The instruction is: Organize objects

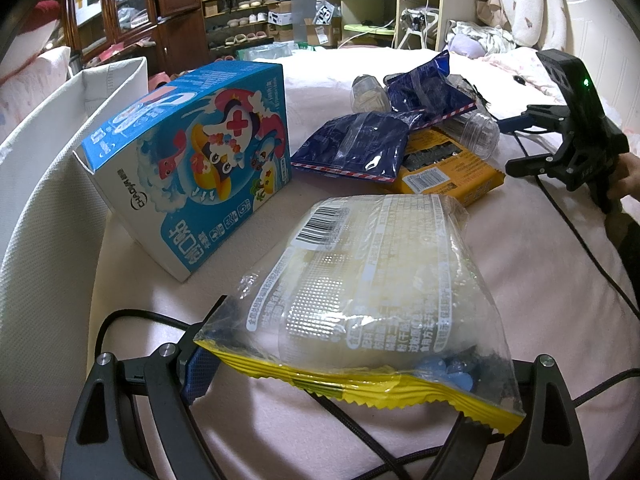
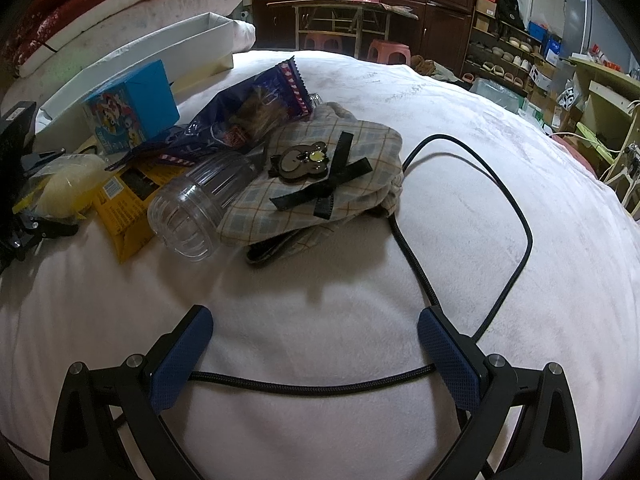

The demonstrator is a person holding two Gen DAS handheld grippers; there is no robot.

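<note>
A clear noodle packet with a yellow crimped edge (image 1: 376,292) lies across my left gripper (image 1: 332,376), between its wide-apart fingers; whether they pinch it I cannot tell. A blue cartoon box (image 1: 192,156) stands to its left. Dark blue snack bags (image 1: 356,148), a yellow box (image 1: 448,168) and a clear plastic jar (image 1: 480,130) lie behind. My right gripper (image 2: 316,344) is open and empty over the white blanket, in front of a plaid pouch with a black bow (image 2: 320,176), the jar (image 2: 196,204) and the yellow box (image 2: 120,208). The right gripper also shows in the left wrist view (image 1: 532,136).
A white fabric bin (image 1: 60,184) stands at the left of the bed and shows in the right wrist view (image 2: 132,52). A black cable (image 2: 500,216) loops over the blanket (image 2: 440,120) by the right gripper. Shelves, stools and furniture stand beyond the bed.
</note>
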